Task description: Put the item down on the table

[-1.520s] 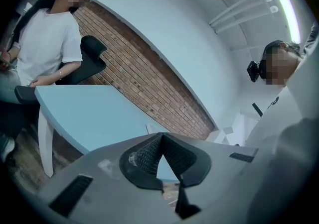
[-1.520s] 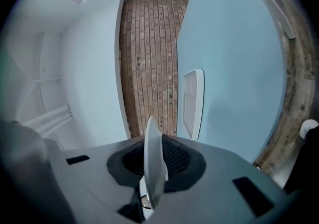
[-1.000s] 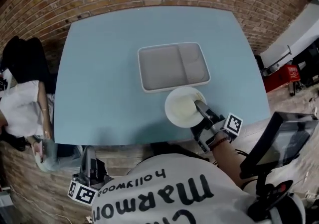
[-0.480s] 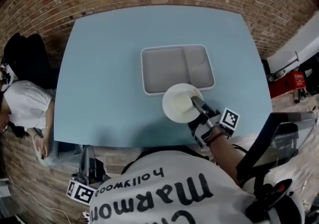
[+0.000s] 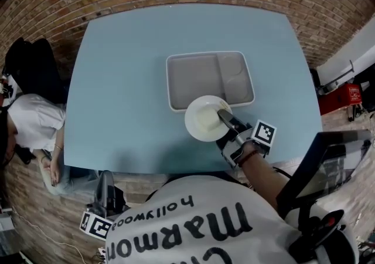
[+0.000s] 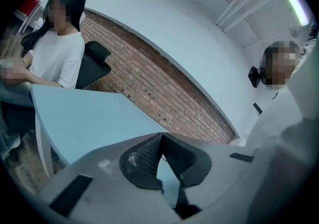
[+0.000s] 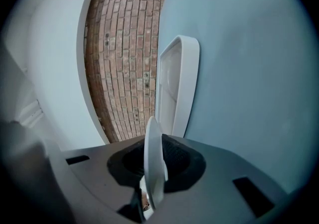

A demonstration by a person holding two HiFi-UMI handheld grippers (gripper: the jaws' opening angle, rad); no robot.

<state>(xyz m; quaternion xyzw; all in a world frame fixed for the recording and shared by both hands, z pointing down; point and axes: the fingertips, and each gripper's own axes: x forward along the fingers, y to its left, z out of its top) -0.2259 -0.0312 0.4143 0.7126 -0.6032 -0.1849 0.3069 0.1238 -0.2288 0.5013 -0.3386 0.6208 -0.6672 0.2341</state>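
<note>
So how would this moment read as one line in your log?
right claw: shut on white plate | plate: at divided tray's near edge, over blue table | left claw: shut, empty

Glossy plate (image 5: 202, 121), smooth matt table (image 5: 129, 81)

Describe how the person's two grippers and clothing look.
Both the left gripper and the right gripper have grey bodies with black ribbed pads. Each carries a white cube with black square markers. The person wears a white T-shirt with black lettering.
</note>
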